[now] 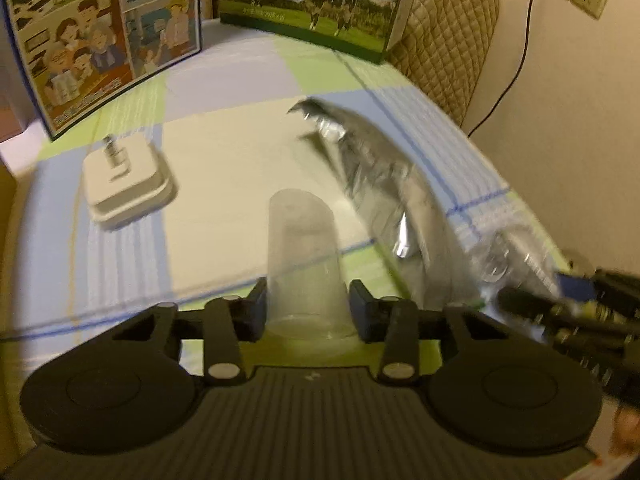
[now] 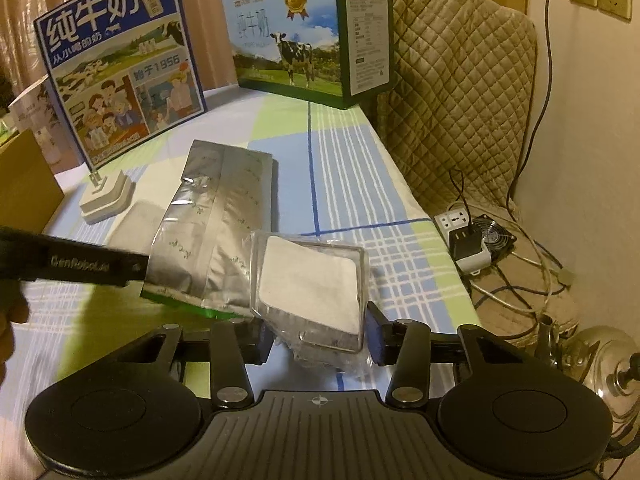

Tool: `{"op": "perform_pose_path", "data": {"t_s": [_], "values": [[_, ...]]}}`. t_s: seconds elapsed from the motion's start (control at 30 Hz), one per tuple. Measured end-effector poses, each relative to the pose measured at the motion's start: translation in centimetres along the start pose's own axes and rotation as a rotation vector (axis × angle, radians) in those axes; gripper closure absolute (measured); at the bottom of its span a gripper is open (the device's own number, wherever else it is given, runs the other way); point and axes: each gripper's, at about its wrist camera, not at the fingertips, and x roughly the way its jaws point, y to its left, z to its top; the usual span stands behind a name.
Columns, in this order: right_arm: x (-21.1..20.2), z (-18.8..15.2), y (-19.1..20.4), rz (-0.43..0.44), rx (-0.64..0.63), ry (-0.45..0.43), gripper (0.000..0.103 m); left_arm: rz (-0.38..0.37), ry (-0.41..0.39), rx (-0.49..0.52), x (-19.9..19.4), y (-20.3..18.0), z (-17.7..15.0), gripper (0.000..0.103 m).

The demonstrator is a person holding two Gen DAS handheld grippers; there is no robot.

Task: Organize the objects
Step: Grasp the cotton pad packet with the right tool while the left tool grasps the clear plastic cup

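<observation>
My left gripper [image 1: 308, 308] is shut on a clear plastic cup [image 1: 302, 256], which lies on its side, pointing away over the checked tablecloth. My right gripper [image 2: 318, 340] is shut on a clear plastic packet of white pads [image 2: 310, 286], held just above the table. A silver foil pouch [image 2: 212, 232] lies on the cloth left of the packet; it also shows in the left wrist view [image 1: 372, 172], blurred. A white charger plug [image 1: 128, 184] lies at the left, also seen in the right wrist view [image 2: 106, 198]. The left gripper's body [image 2: 72, 266] shows as a black bar touching the pouch's edge.
Two milk cartons stand at the back: a blue one [image 2: 120, 64] on the left and a cow-print one [image 2: 308, 36] on the right. A quilted chair back [image 2: 460, 92] stands past the table's right edge. A power strip, fan and cables [image 2: 472, 236] lie on the floor at the right.
</observation>
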Motion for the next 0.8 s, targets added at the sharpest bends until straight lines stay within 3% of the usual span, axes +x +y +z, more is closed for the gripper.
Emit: {"op": "perform_pose_path", "data": {"t_s": [0.37,0.4,0.47,0.53,0.8], "values": [[-4.3,-3.7,1.1,0.072,-0.054,0.071,0.062,0.003,0.041,-0.013,-6.3,2.7,-7.7,0.067],[-4.5,-3.9,1.2,0.073,-0.052,0.071,0.061,0.010,0.042,-0.012,-6.6,2.7,-8.1,0.064],[-4.9,-4.4,1.2,0.077,-0.045,0.067,0.061,0.032,0.041,0.000,-6.9,2.6,-8.6,0.046],[-5.1,-4.7,1.3,0.081,-0.049,0.065,0.058,0.051,0.030,0.013,-7.3,2.6,-8.9,0.038],[-5.6,-5.1,1.4,0.060,-0.075,0.035,0.048,0.076,-0.006,0.033,-7.6,3.1,-8.3,0.037]]}}
